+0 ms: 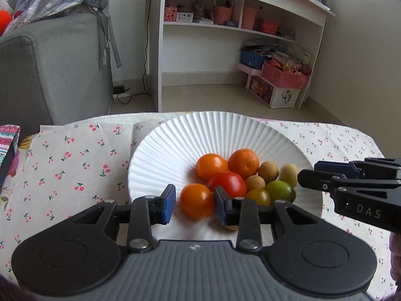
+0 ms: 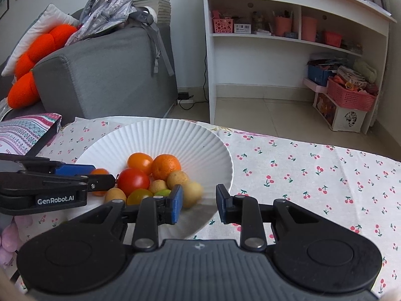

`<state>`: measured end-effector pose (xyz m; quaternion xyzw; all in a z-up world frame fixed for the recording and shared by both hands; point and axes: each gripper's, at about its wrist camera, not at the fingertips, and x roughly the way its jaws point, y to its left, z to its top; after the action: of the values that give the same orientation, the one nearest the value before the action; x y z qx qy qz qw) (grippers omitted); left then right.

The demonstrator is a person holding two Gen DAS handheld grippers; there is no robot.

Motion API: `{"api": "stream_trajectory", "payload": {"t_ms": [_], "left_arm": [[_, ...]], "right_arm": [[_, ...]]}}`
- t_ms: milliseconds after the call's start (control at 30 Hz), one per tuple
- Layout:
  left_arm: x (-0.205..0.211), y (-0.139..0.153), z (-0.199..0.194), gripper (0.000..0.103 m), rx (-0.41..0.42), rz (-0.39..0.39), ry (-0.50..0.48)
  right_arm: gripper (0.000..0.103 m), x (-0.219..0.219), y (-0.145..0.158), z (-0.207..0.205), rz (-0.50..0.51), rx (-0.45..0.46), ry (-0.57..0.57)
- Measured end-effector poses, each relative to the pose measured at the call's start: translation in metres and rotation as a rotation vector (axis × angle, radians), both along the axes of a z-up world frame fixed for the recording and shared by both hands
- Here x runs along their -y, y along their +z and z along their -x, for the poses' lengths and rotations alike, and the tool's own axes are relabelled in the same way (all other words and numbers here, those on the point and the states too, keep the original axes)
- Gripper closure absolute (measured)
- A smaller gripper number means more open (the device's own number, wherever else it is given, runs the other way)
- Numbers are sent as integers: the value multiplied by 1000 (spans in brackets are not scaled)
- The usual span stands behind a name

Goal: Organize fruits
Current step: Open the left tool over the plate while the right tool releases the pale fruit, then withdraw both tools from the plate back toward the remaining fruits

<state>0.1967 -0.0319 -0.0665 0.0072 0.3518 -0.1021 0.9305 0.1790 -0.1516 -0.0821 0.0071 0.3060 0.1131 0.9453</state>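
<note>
A white ribbed plate (image 1: pixel 175 140) (image 2: pixel 190 138) on the cherry-print cloth holds several fruits: orange tomatoes, a red tomato (image 1: pixel 228 183) (image 2: pixel 132 180), an orange (image 1: pixel 243 163) (image 2: pixel 166 166), brown longans, a lime (image 1: pixel 279 190). My left gripper (image 1: pixel 193 203) is open, its jaws either side of an orange tomato (image 1: pixel 196 200) with gaps showing. It shows from the side in the right wrist view (image 2: pixel 100 178). My right gripper (image 2: pixel 199 202) is open over the plate's right rim, its left pad beside a yellow-brown longan (image 2: pixel 191 194). It enters the left wrist view from the right (image 1: pixel 310 175).
A grey sofa (image 2: pixel 105 75) with a backpack and orange cushion stands behind the table on the left. A white shelf unit (image 2: pixel 288 50) with pink baskets stands behind. A patterned box (image 2: pixel 22 133) lies at the table's left edge.
</note>
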Motion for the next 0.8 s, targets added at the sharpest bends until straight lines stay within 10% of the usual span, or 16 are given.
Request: {"api": "stream_trajectory", "payload": {"t_ms": [800], "left_arm": [[-8, 33, 65, 25, -27, -41, -51]], "right_arm": [[27, 2, 31, 58, -46, -17, -94]]}}
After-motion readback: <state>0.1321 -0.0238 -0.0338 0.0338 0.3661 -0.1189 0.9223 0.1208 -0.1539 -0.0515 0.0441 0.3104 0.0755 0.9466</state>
